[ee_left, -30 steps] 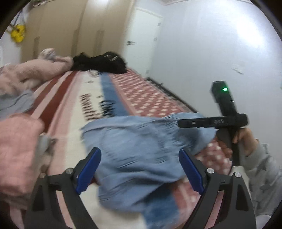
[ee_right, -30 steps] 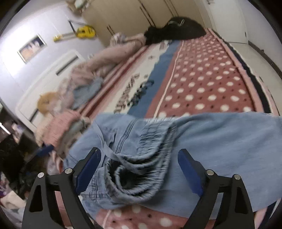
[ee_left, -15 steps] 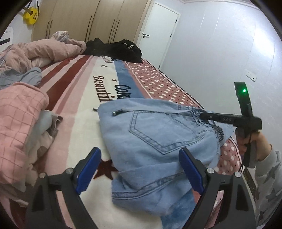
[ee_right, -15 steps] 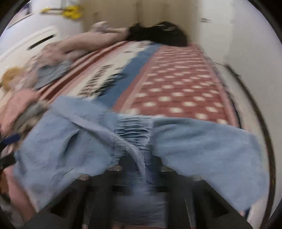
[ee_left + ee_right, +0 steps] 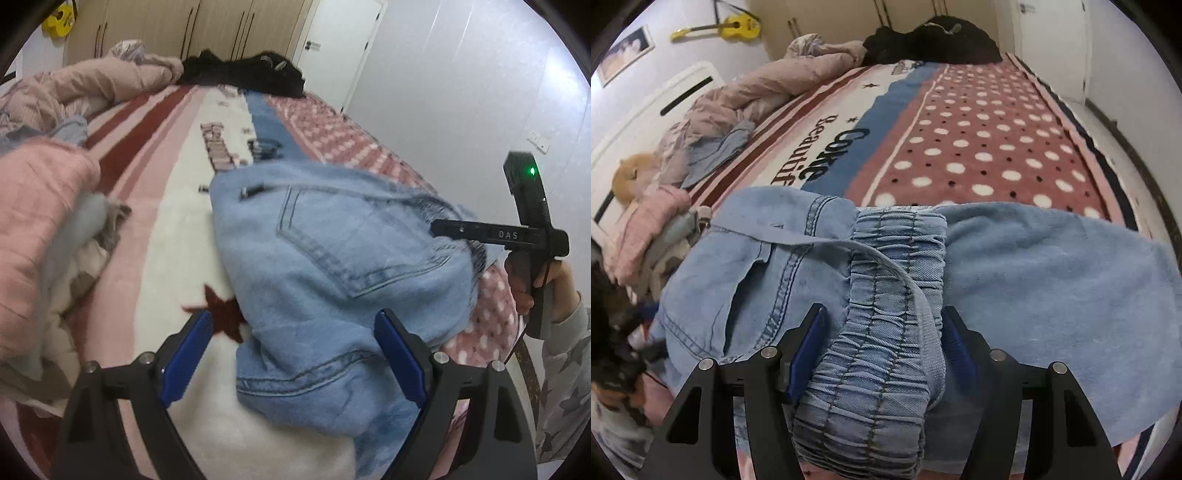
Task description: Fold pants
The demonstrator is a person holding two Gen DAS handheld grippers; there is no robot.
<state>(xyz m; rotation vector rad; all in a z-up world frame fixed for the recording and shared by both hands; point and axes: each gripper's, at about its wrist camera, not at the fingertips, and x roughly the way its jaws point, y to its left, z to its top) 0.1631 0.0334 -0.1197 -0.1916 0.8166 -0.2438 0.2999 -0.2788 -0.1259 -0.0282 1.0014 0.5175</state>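
Light blue denim pants (image 5: 325, 266) lie bunched on the bed, back pocket up. In the right wrist view the pants (image 5: 1052, 280) spread sideways with the elastic waistband (image 5: 886, 295) in front. My right gripper (image 5: 882, 343) is shut on the gathered waistband, blue pads pressed against both sides of it. It also shows in the left wrist view (image 5: 443, 227), at the pants' right edge. My left gripper (image 5: 291, 350) is open and empty, just above the near hem of the pants.
The bed has a patterned blanket (image 5: 979, 140) with dots and stripes. A pink quilt (image 5: 92, 85) and a pile of pink and grey clothes (image 5: 40, 221) lie at the left. Black clothing (image 5: 247, 74) sits at the far end. A wall (image 5: 461, 92) runs along the right.
My right gripper closed on the waistband, from open a second ago. The pants shifted and settled flatter on the bed. My left gripper stayed open and swung slightly.
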